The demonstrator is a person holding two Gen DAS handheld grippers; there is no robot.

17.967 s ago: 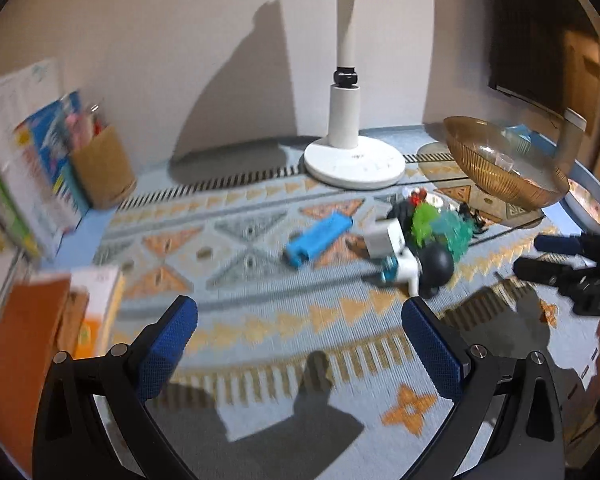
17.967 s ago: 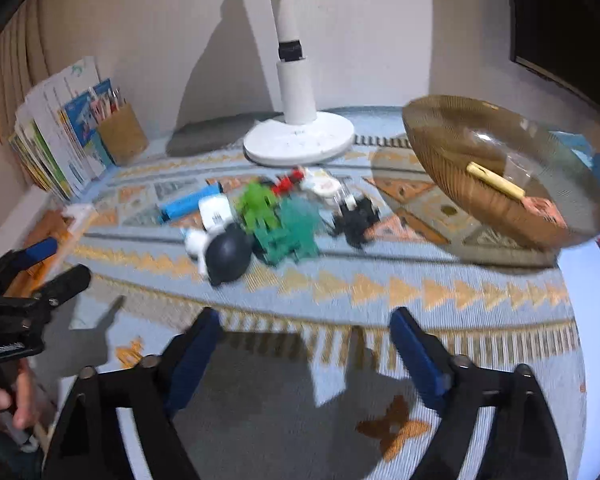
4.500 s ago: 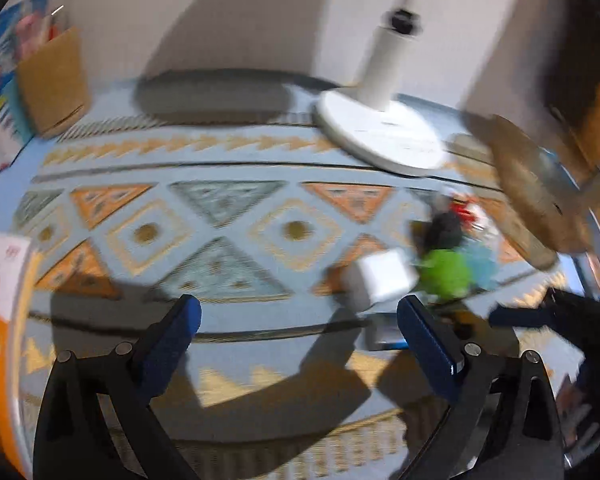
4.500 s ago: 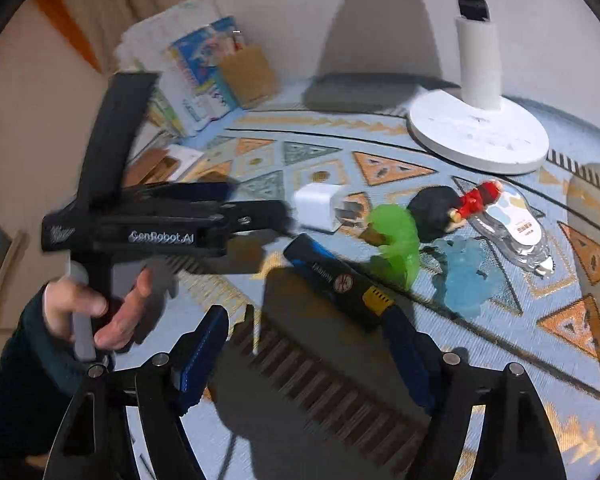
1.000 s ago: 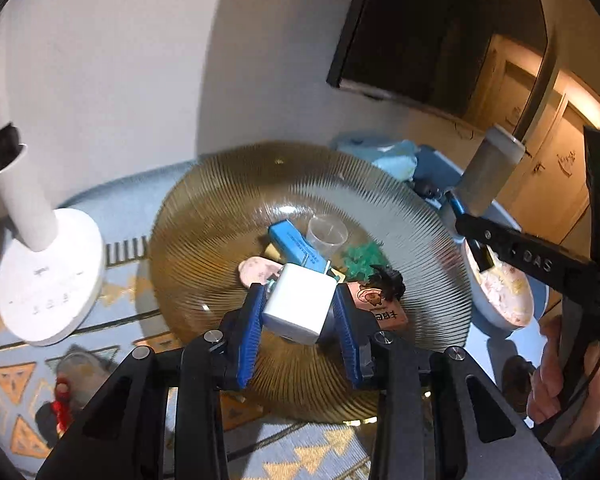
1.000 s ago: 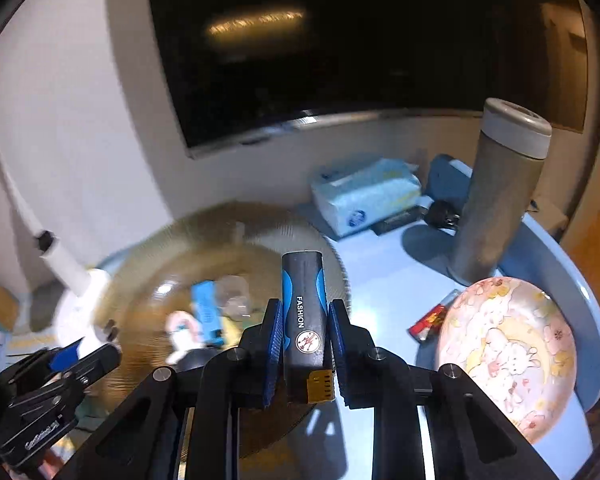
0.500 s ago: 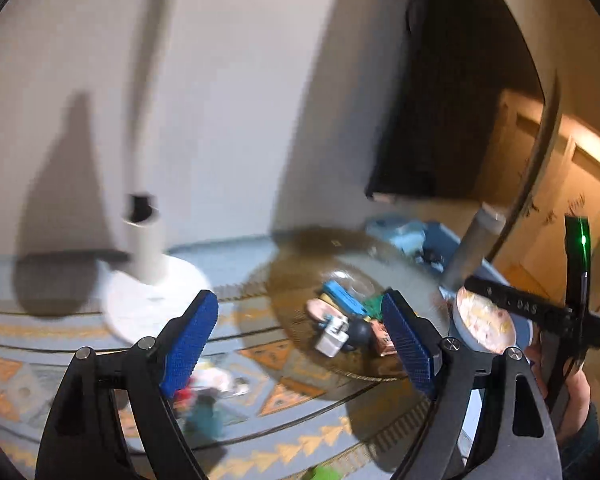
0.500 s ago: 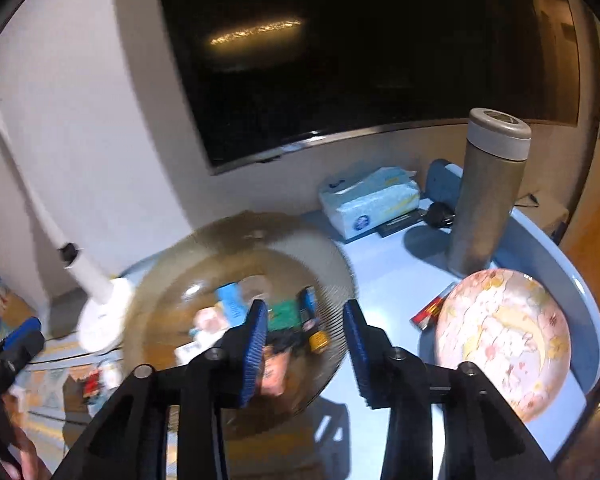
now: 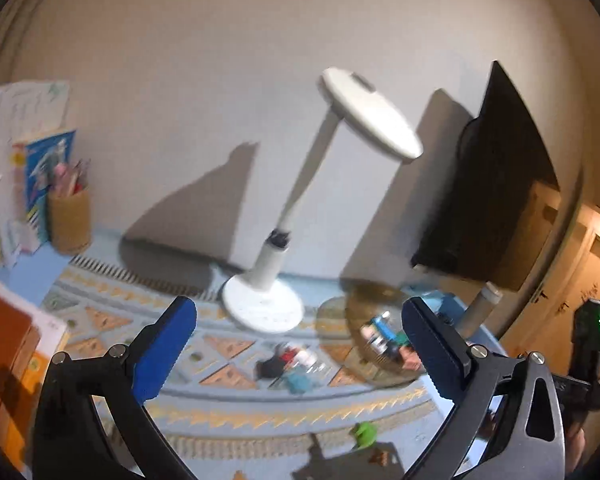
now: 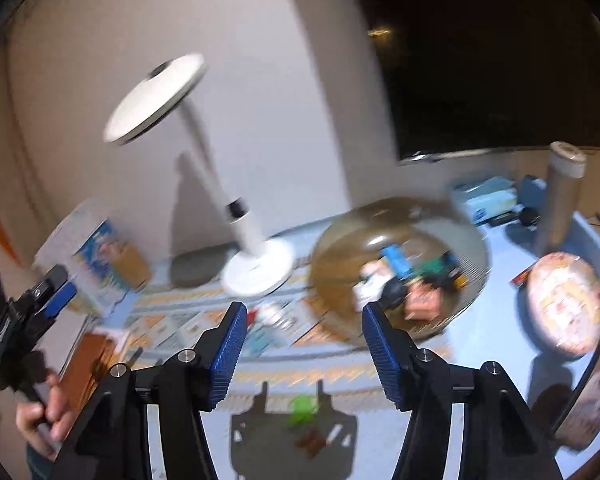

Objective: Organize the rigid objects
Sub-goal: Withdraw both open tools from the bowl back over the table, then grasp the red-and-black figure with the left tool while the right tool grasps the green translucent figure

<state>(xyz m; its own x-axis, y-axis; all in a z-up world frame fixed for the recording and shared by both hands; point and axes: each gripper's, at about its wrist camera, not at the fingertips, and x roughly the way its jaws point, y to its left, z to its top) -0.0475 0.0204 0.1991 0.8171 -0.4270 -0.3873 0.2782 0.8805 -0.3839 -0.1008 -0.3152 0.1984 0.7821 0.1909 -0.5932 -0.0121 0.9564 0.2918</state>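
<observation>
Both grippers have pulled back and up from the amber bowl (image 10: 396, 216). One second ago my left gripper (image 9: 300, 344) held the white charger (image 10: 366, 290) and my right gripper (image 10: 300, 344) held the dark lighter (image 10: 452, 268); now both stand wide open and empty, and these things lie in the bowl. On the patterned mat (image 9: 112, 320) a green toy (image 9: 364, 434) and some small toys (image 9: 288, 364) wait, so I judge the sorting is not finished.
</observation>
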